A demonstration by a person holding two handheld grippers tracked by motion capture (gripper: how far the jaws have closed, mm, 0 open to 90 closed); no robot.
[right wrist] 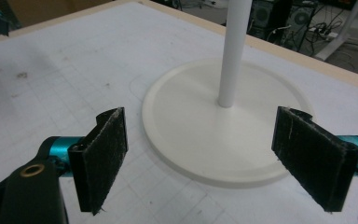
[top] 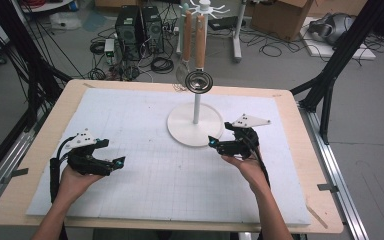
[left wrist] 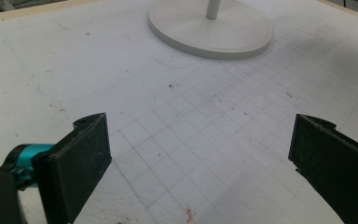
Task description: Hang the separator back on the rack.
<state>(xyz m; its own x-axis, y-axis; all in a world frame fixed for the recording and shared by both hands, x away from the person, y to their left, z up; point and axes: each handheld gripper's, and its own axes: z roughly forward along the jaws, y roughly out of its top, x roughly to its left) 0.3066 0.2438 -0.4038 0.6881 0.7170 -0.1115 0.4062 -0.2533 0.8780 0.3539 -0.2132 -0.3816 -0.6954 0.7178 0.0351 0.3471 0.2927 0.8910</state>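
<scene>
Both grippers, left gripper [top: 121, 160] and right gripper [top: 211, 142], gape wide, empty. Right nears stand base [top: 182, 126]; rise squarely toward hanging utensils [top: 194, 45].

Lab: PC towers [top: 140, 31], floor cables [top: 162, 64]

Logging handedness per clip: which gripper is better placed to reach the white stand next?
Right. The right gripper hovers open beside the white stand, whose base lies just past its jaws. The left gripper, also open, sits farther off over the mat.
</scene>
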